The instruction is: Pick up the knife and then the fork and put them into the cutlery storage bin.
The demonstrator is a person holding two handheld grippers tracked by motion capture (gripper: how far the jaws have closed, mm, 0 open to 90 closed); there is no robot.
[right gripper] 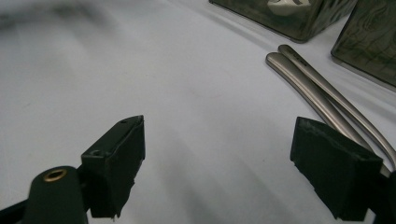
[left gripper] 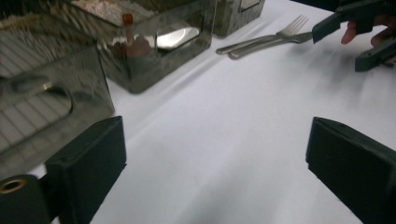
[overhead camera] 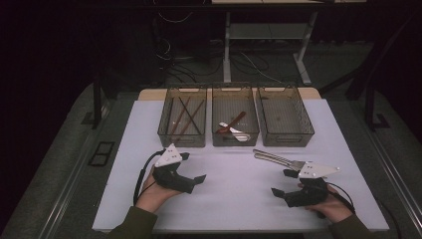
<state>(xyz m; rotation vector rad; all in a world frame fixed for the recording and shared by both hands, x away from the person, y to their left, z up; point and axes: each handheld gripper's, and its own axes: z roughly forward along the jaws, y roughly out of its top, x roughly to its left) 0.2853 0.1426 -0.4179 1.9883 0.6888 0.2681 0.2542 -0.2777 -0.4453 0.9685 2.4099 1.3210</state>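
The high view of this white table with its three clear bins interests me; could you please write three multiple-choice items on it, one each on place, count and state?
1. Where do the two metal forks lie?
A. In the left clear plastic bin
B. On the white table, in front of the right clear plastic bin
C. Between the left gripper's jaws

2. How many clear plastic bins stand in the row?
A. Two
B. Three
C. Four

3. How do the jaws of the black right gripper stand?
A. Open, nothing between them
B. Shut on a fork
C. Shut on a spoon

Answers:
1 B: the forks rest side by side on the bare tabletop near that bin.
2 B: three bins line the far edge.
3 A: the right gripper view shows bare table between spread jaws.
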